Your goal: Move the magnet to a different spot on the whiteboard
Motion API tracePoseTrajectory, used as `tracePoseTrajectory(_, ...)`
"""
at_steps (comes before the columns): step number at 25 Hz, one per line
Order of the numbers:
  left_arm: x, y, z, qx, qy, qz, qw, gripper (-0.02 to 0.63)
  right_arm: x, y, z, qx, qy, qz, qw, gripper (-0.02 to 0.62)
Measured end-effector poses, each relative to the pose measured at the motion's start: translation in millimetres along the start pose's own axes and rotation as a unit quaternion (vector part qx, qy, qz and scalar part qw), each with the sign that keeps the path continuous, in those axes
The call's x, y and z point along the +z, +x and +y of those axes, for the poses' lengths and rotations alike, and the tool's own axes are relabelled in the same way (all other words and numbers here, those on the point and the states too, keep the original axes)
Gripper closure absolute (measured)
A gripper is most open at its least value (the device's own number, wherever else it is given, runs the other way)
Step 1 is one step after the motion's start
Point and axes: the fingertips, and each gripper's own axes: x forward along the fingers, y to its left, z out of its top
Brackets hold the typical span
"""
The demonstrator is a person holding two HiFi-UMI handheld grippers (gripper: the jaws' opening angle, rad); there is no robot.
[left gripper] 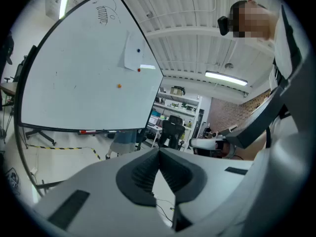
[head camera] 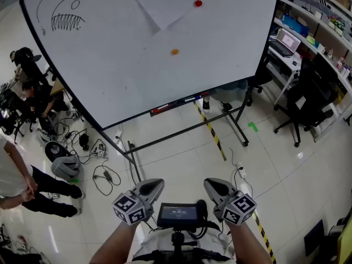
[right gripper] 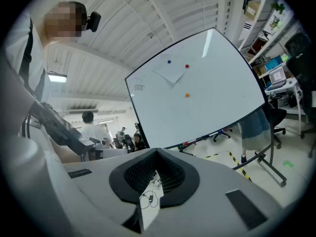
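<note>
Left gripper (head camera: 153,186) is held low at the near edge, jaws pressed together at the tips, nothing between them. Its own view shows the pads meeting. Right gripper (head camera: 213,185) sits beside it with a small screen (head camera: 179,214) between the two, and its jaws are likewise closed on nothing. I read both as well apart from the whiteboard (head camera: 137,76), which stands on a black frame at the far side and fills most of my head view.

Scene, left to right:
- A person in a white shirt (head camera: 10,175) stands at the near left edge, with a tangle of cables (head camera: 102,172) on the tiled floor beside them.
- A toothy fish sketch (head camera: 66,15) sits in the board's far left corner.
- A sheet of paper (head camera: 165,4) lies flat on the board, with the red magnet (head camera: 198,4) at its right corner.
- The orange magnet (head camera: 174,51) sits nearer than the sheet, alone on bare board around the middle — touching nothing else.
- A marker tray (head camera: 176,104) runs along the board's near edge, and a strip of yellow-black tape (head camera: 212,132) runs across the floor beneath it.
- On the far right there are shelves with a laptop (head camera: 286,42), and a black office chair (head camera: 308,100) is nearer.
</note>
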Motion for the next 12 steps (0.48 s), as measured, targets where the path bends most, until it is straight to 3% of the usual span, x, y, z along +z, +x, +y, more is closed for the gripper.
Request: tracePoseTrajectory(12, 33.3, 82.2, 13.5, 0.054, 0.017, 0.001, 0.9984, 0.571, 44.2, 2.3, -95.1, 0.035, 0.011, -0.014, 0.999, 0.563)
